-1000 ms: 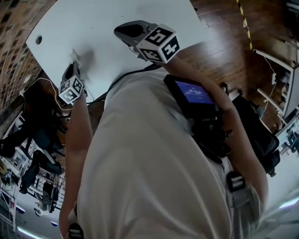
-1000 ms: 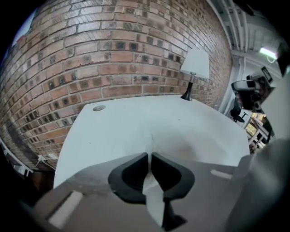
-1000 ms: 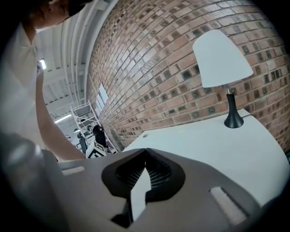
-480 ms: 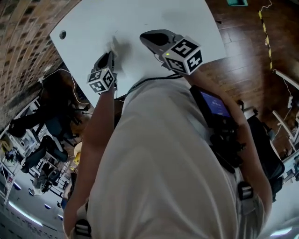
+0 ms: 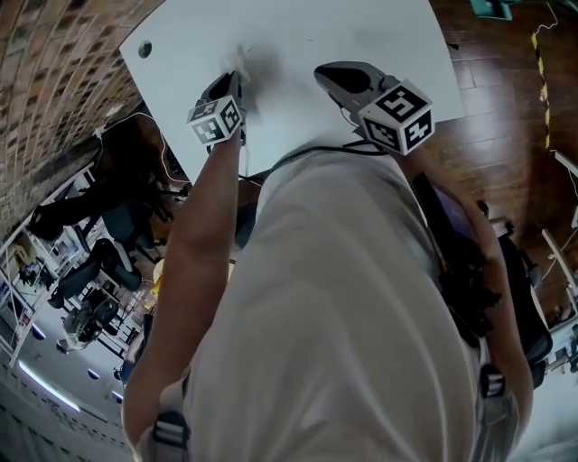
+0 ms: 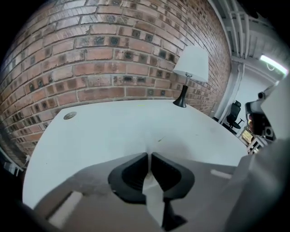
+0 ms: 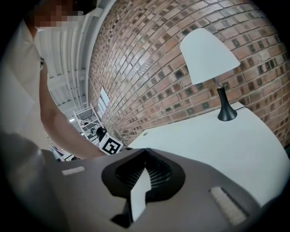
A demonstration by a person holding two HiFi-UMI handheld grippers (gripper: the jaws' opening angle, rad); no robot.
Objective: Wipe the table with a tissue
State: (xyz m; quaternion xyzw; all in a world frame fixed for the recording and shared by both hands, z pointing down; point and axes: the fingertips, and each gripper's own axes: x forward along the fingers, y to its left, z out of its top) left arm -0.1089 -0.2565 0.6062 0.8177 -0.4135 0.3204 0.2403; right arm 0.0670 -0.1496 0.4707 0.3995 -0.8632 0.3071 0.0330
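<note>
white tissue [image 6: 154, 195] is being pinched between the jaws of the left gripper [image 6: 149, 156], which are being held nearly together on it, with only the thin sheet parting them. a narrow strip of the tissue is being shown running back from the jaw tips toward the gripper body, and a little of it is poking out ahead of the tips. in the head view the left gripper is being pointed steeply down at the left part of the white table [image 5: 361, 27], so that the tissue is being held right at the tabletop, with a soft shadow lying just to its right. a round cable hole [image 5: 144, 50] is being seen farther left and farther away, well apart from the tissue. the right gripper [image 7: 145, 152] is being held over the near right part of the table, well apart from the left one. its jaw tips are being pressed together, and nothing can be made out as gripped between them. it is being pointed across the tabletop toward a table lamp [image 7: 209, 54] with a white shade and a black foot, which is standing at the far right of the table, close to the brick wall [image 6: 113, 54]. a marker cube [image 5: 217, 120] is being carried on the left gripper and another cube [image 5: 397, 115] on the right. brown wooden floor [image 5: 506, 108] is being shown to the right of the table.
</note>
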